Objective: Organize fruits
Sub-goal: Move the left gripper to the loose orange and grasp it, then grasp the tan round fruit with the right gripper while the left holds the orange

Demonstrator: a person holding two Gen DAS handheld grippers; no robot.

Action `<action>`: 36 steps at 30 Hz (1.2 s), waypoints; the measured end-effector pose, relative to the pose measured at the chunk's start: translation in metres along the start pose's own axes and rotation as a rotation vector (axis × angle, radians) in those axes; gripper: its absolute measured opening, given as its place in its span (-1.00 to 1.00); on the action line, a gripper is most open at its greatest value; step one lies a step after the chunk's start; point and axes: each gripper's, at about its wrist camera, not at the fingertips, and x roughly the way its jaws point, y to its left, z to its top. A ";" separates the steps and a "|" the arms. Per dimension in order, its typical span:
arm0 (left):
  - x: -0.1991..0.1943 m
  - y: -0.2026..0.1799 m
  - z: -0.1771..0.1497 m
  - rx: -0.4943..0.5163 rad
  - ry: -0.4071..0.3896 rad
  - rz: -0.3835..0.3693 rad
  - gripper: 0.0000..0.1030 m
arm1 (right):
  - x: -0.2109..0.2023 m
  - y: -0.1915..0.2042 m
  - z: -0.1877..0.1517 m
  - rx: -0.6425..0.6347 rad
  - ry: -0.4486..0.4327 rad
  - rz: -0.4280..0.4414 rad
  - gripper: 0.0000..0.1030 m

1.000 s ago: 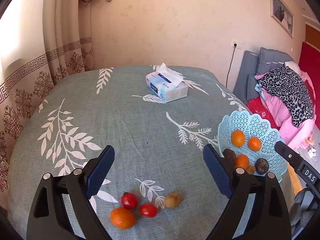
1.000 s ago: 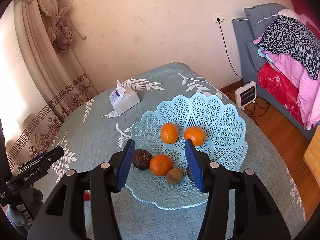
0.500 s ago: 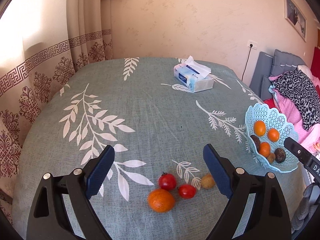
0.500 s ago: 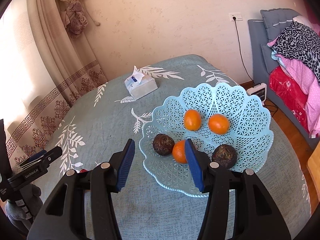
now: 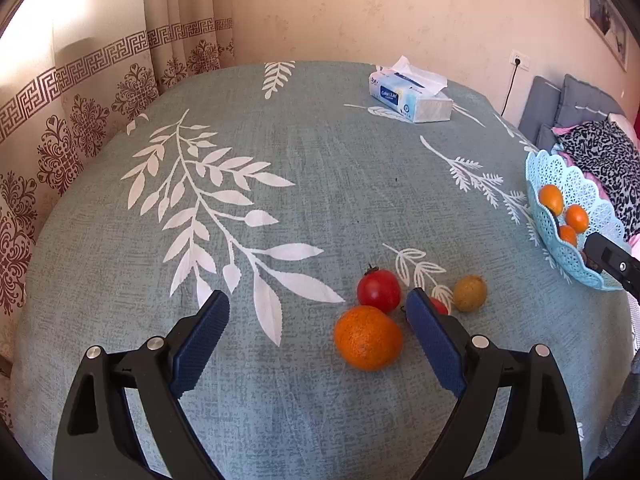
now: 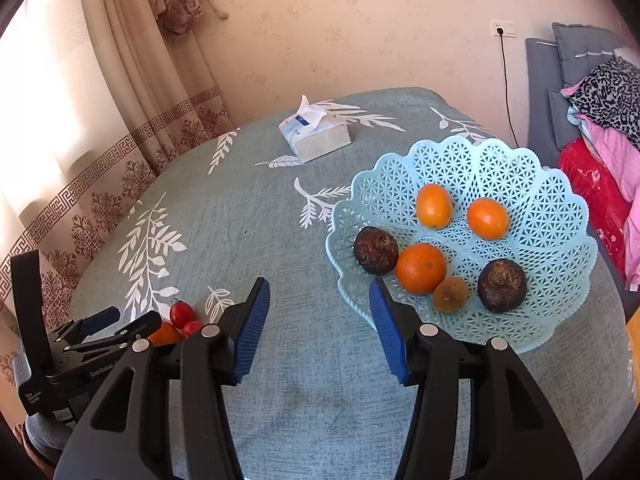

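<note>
On the tablecloth lie an orange (image 5: 368,338), a red tomato (image 5: 379,289), a second red tomato (image 5: 439,306) half hidden behind my finger, and a small yellow-brown fruit (image 5: 469,293). My left gripper (image 5: 318,312) hangs wide open just above and left of them, with nothing between its fingers. The light blue lattice basket (image 6: 560,216) holds three oranges, two dark wrinkled fruits and a small brown one. My right gripper (image 6: 319,300) is open and empty, left of the basket rim. The left gripper (image 6: 120,324) also shows in the right wrist view, over the loose fruits.
A tissue box (image 5: 410,98) sits at the far side of the round table (image 5: 240,128). Patterned curtains (image 5: 80,88) hang to the left. A sofa with piled clothes (image 6: 600,120) stands to the right behind the basket.
My left gripper has sunk and swung left, so the loose fruits appear larger and nearer its fingers. My right gripper has drifted left, away from over the basket; the basket now lies right of its fingers.
</note>
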 end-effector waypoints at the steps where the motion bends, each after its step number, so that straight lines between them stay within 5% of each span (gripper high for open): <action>1: 0.002 0.001 -0.002 0.000 0.005 0.001 0.72 | 0.002 0.002 -0.002 -0.006 0.007 0.003 0.04; 21: 0.007 -0.009 -0.016 0.035 0.023 -0.111 0.47 | 0.021 0.028 -0.021 -0.094 0.071 0.015 0.04; 27: 0.017 -0.005 -0.016 0.009 0.077 -0.153 0.15 | 0.026 0.034 -0.024 -0.112 0.087 0.023 0.04; 31: 0.014 -0.010 -0.019 0.037 0.069 -0.202 -0.26 | 0.030 0.038 -0.027 -0.119 0.102 0.029 0.04; 36: 0.008 -0.010 -0.021 0.038 0.031 -0.156 -0.26 | 0.036 0.047 -0.030 -0.134 0.123 0.051 0.04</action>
